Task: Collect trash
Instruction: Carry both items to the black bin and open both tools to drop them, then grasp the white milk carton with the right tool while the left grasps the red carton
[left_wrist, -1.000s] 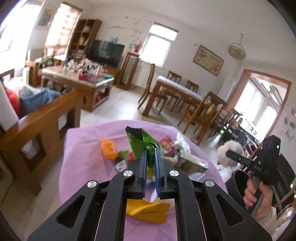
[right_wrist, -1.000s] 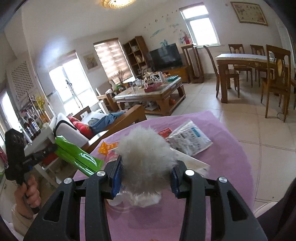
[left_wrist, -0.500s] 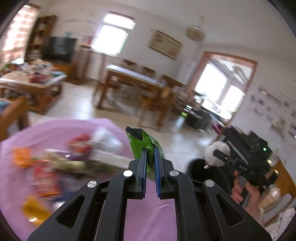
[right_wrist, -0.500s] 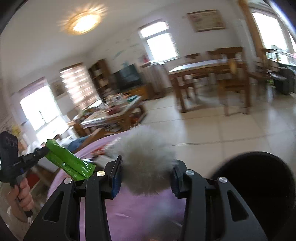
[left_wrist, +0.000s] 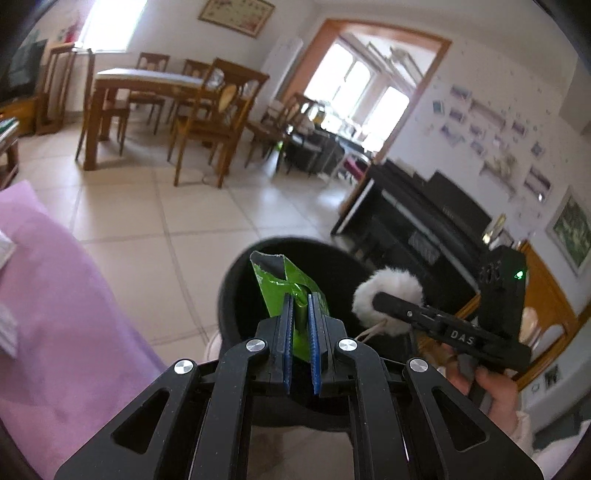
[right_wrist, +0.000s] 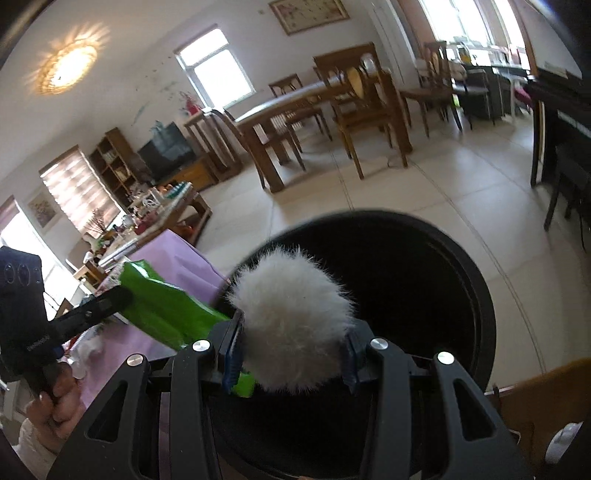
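Observation:
My left gripper (left_wrist: 300, 306) is shut on a torn green wrapper (left_wrist: 280, 280) and holds it over the mouth of a round black trash bin (left_wrist: 236, 280). My right gripper (right_wrist: 291, 332) is shut on a white fluffy ball (right_wrist: 291, 321) and holds it above the same bin (right_wrist: 461, 280). In the left wrist view the fluffy ball (left_wrist: 388, 295) hangs just right of the wrapper. In the right wrist view the green wrapper (right_wrist: 162, 310) sits to the left, next to the ball.
The table with the purple cloth (left_wrist: 55, 295) lies to the left of the bin. A dining table with wooden chairs (left_wrist: 155, 99) stands across the tiled floor. A black piano (left_wrist: 424, 221) stands behind the bin.
Both grippers have swung right, away from the purple table, and now hang over the black bin. Each still holds its item.

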